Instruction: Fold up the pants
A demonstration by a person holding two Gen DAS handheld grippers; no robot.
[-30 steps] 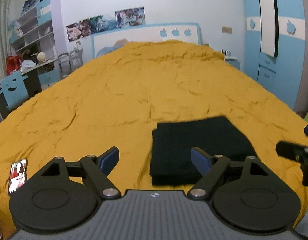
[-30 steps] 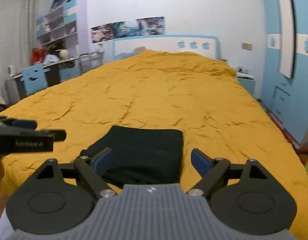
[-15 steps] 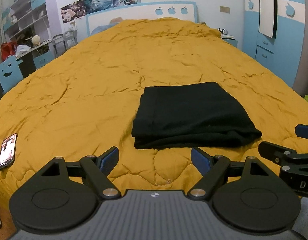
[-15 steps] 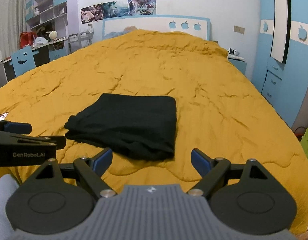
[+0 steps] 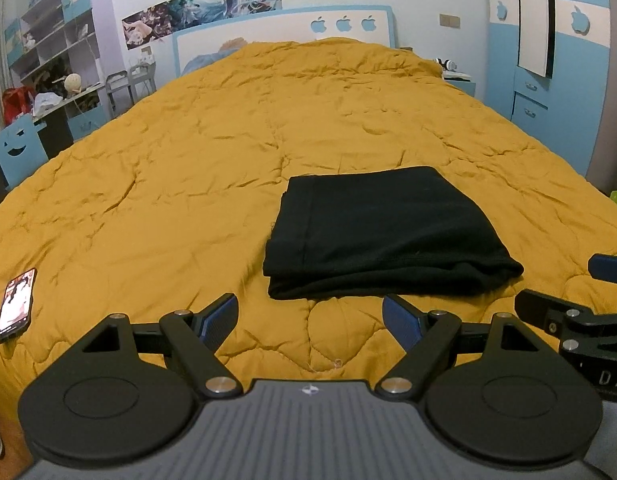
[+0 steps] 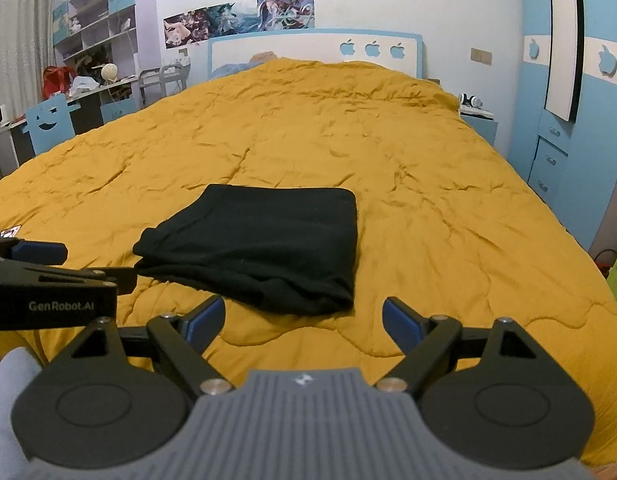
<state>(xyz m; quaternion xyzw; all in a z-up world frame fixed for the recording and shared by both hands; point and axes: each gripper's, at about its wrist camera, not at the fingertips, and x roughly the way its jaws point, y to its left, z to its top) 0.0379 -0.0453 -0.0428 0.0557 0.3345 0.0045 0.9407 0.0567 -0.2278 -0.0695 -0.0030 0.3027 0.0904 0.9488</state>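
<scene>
Both pairs of jaws stood wide apart and held nothing: my left gripper point(image 5: 310, 318) hung just short of the near edge of the folded black knit pants point(image 5: 382, 232), and my right gripper point(image 6: 303, 320) did the same from the other side, neither one touching cloth. I counted one garment only, a flat rectangular bundle lying on the mustard-yellow quilted bedspread point(image 5: 188, 168), toward the foot of the bed and between my two tools.

To my eye the folding looked finished, or very nearly. The stacked layers showed along the near edge, with one corner bulging out a little at the right in the left view.

I judged the bundle to be soft, limp and light. It would sag and slide open if I lifted it by a single layer, so I would have pinched through the whole thickness of that near edge, one gripper at each corner. The fabric looked matte rather than slick, and nothing about it seemed breakable. The quilt beneath was puffy and creased, so a low pinch might have caught bedspread along with cloth.

Of other things I counted one smartphone with a lit screen point(image 5: 15, 304), lying far off to the left near the bed's edge, well apart from the pants.
</scene>
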